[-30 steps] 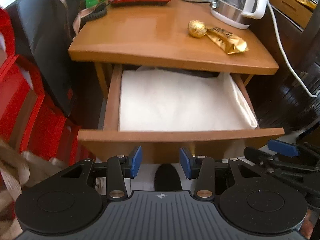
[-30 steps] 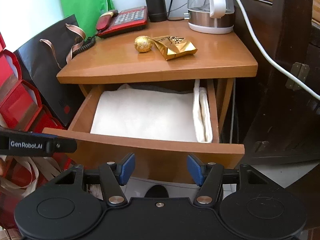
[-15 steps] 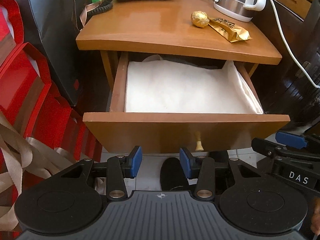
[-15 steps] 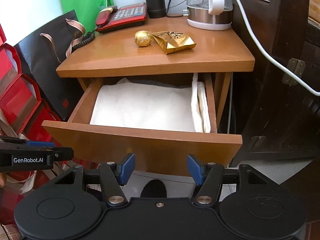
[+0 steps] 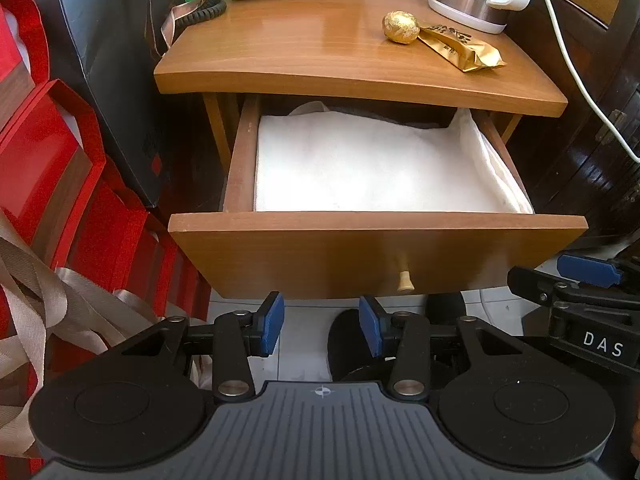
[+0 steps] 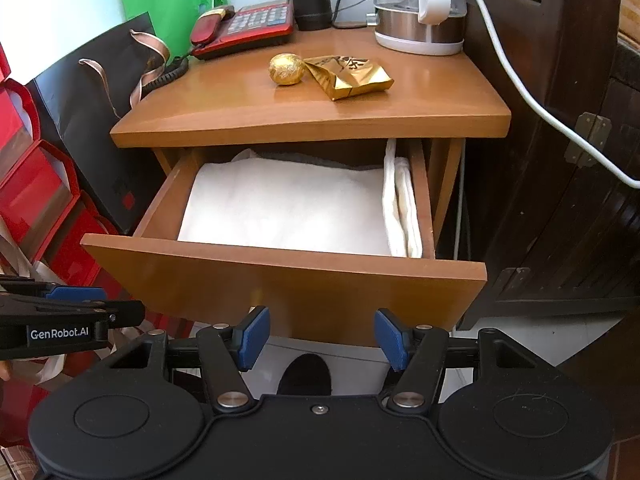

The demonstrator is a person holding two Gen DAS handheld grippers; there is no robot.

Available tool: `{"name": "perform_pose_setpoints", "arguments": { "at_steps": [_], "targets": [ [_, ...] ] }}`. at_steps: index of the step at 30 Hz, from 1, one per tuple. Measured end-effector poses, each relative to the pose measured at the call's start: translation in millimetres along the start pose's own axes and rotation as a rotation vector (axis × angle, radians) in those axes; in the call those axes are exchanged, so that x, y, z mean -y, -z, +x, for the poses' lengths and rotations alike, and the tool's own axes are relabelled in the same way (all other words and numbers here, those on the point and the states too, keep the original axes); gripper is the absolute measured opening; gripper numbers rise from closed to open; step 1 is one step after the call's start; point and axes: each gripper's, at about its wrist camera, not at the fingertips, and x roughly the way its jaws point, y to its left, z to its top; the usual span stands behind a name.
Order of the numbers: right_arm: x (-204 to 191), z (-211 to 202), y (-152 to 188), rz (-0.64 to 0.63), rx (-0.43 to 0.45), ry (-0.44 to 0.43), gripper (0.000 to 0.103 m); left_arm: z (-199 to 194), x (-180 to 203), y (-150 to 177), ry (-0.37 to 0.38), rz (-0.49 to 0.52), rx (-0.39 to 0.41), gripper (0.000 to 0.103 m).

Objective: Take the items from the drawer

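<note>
The left gripper [image 5: 321, 326] is hanging open and empty in front of the pulled-out drawer [image 5: 376, 256]. Inside, a folded white cloth [image 6: 288, 208] is filling the drawer – soft, light and floppy, probably sagging when lifted. Its rolled edge [image 6: 402, 208] on the right looks easiest to pinch. The right gripper [image 6: 322, 338] is waiting open too – holding nothing.

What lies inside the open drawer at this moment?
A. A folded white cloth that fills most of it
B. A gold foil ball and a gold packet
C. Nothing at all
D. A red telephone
A. The folded white cloth covers most of the inside of the drawer; the red telephone, the gold foil ball and the gold packet all sit on the tabletop above.
</note>
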Motion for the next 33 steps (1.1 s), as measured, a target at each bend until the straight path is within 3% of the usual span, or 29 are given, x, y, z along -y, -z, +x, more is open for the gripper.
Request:
{"name": "perform_pose_setpoints", "arguments": {
  "at_steps": [33],
  "targets": [
    [6.8, 10.1, 4.0, 0.034, -0.047, 0.003, 0.056, 21.2, 14.7, -3.3, 0.024, 0.016, -0.098, 0.044]
  ]
}}
